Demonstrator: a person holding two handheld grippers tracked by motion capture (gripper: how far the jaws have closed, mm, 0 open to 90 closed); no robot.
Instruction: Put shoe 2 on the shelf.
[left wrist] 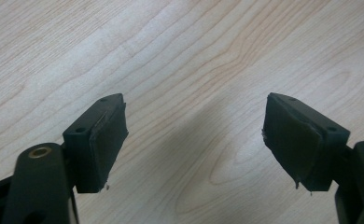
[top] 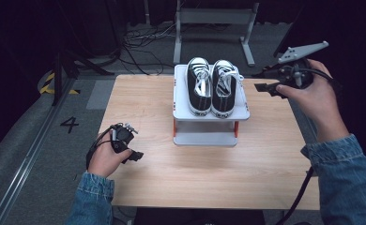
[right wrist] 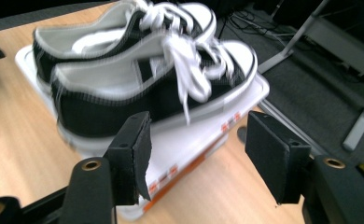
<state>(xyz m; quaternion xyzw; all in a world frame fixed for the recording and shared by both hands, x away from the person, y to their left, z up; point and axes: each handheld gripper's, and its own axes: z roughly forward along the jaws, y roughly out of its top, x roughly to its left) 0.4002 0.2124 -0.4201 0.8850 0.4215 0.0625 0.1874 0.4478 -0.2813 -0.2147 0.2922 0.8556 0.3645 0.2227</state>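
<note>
High view — pale wood table point(top: 209, 164), grey carpet point(top: 26, 150); left gripper point(top: 133, 155), right gripper point(top: 265, 87) both open, empty

A: The table point(top: 209, 173) is lit brightly and evenly from above in the high view, while the surroundings at far left and far right are left almost black.

B: A soft shadow is cast on the wood just near the white rack point(top: 209, 137).

A: In the right gripper view the sneakers point(right wrist: 138, 79) are smeared by motion blur, the white laces worst of all.

B: The wood grain is rendered sharply in the left gripper view. A soft dark shadow is seen between the jaws, and a pale glare band is spread across the far left.

A: The near jaw bases are shown slightly out of focus.
</note>
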